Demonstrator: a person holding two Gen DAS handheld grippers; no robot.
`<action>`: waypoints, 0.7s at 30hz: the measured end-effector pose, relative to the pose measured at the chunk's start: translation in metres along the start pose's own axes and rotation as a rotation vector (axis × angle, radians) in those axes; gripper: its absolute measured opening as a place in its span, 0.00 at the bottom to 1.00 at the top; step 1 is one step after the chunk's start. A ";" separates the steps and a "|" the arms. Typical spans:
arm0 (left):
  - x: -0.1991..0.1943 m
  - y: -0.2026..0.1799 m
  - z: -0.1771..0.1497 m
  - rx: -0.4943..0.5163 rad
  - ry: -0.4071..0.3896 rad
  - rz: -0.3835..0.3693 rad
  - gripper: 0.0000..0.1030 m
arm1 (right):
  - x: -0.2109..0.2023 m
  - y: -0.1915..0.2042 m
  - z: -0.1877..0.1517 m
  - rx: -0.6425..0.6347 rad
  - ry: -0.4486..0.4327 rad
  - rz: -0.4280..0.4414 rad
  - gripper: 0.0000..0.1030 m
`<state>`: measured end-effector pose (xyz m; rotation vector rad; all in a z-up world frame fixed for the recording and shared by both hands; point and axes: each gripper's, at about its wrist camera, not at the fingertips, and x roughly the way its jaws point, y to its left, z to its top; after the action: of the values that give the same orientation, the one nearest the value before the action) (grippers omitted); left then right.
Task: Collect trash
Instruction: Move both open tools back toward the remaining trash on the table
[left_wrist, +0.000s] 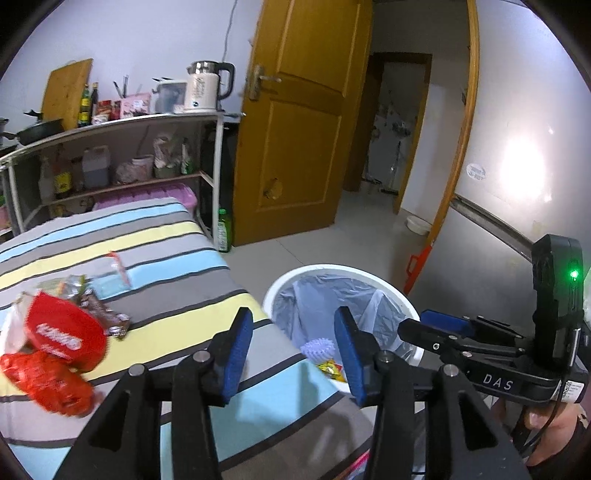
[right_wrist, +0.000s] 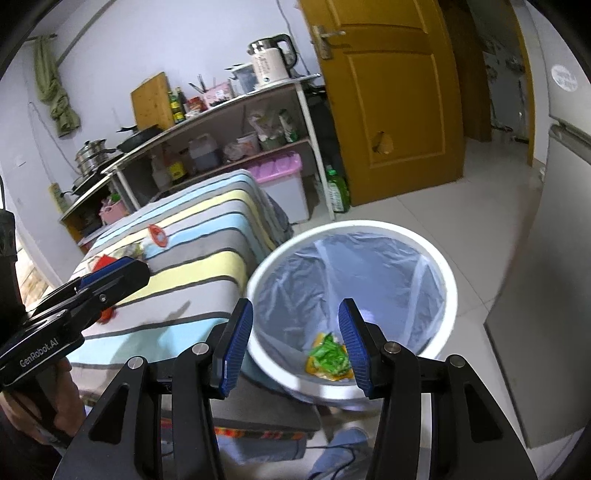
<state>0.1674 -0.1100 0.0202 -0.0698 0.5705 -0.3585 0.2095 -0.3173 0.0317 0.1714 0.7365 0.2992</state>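
A white bin (left_wrist: 388, 291) with a clear liner stands on the floor beside a table with a striped cloth (left_wrist: 166, 258). It also shows in the right wrist view (right_wrist: 439, 269), holding a green and yellow wrapper (right_wrist: 327, 356). Red packets (left_wrist: 62, 332), a brown wrapper (left_wrist: 107, 314) and a clear wrapper (left_wrist: 118, 267) lie on the cloth at the left. My left gripper (left_wrist: 293, 354) is open and empty over the table's corner. My right gripper (right_wrist: 295, 343) is open and empty above the bin's near rim.
A shelf (left_wrist: 122, 125) with a kettle (left_wrist: 207, 85), bottles and pans stands behind the table. A wooden door (left_wrist: 303, 122) is open to a hallway. A green bottle (left_wrist: 223, 230) stands on the floor. A grey fridge (right_wrist: 546, 295) is at the right.
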 end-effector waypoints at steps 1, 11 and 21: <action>-0.006 0.003 -0.001 -0.004 -0.006 0.006 0.46 | -0.001 0.003 0.000 -0.007 -0.001 0.004 0.48; -0.048 0.032 -0.014 -0.043 -0.048 0.098 0.47 | -0.010 0.051 -0.004 -0.095 -0.013 0.058 0.48; -0.081 0.067 -0.029 -0.097 -0.076 0.190 0.47 | -0.009 0.097 -0.011 -0.181 -0.004 0.132 0.48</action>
<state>0.1096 -0.0176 0.0267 -0.1210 0.5148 -0.1427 0.1756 -0.2284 0.0544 0.0491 0.6912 0.4892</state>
